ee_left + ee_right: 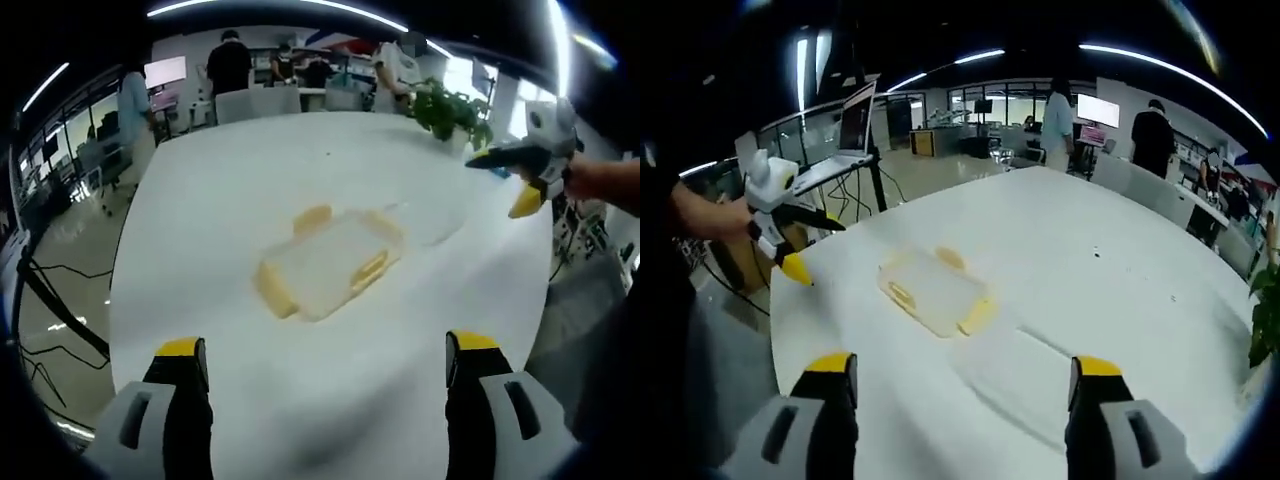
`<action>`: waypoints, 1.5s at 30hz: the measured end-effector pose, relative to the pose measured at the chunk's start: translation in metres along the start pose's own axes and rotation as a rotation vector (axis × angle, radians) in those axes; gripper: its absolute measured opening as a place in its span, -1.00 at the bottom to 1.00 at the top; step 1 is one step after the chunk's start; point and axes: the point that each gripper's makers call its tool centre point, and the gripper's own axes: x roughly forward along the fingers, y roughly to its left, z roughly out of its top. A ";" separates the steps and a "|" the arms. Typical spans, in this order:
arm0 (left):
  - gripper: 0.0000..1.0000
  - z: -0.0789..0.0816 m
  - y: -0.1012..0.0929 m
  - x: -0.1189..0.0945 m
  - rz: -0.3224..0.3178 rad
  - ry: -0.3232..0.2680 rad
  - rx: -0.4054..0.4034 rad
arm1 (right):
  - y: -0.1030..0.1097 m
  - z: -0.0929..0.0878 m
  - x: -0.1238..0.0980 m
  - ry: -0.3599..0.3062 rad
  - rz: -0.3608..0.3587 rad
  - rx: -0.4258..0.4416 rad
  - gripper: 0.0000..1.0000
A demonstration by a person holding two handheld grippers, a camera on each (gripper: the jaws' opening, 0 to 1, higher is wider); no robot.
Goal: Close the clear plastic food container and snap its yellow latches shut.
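The clear container [330, 262] lies flat mid-table, uncovered, its yellow latches [277, 288] splayed outward. Its clear lid [1032, 382] lies flat beside it, at 5 o'clock in the right gripper view.

The food container [328, 262] lies on the table [250, 180], its lid [1025, 375] flat on the table beside it (on the side towards the plant [452, 112]). The left gripper [328, 365] and the right gripper [965, 385] hover above opposite table edges, facing the container from either side.
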 end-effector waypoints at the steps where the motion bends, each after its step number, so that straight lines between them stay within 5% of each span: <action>1: 0.95 -0.001 0.000 0.001 -0.004 0.005 0.009 | 0.000 0.001 0.001 -0.002 0.004 -0.001 0.75; 11: 0.95 -0.006 0.011 0.017 -0.038 0.075 0.079 | 0.001 0.013 0.024 -0.010 0.089 -0.086 0.74; 15: 0.95 -0.012 0.016 0.026 -0.034 0.112 0.174 | 0.000 0.010 0.036 -0.006 0.116 -0.081 0.72; 45: 0.95 0.001 0.035 0.063 -0.163 0.156 0.358 | -0.002 0.017 0.085 0.097 0.299 -0.392 0.61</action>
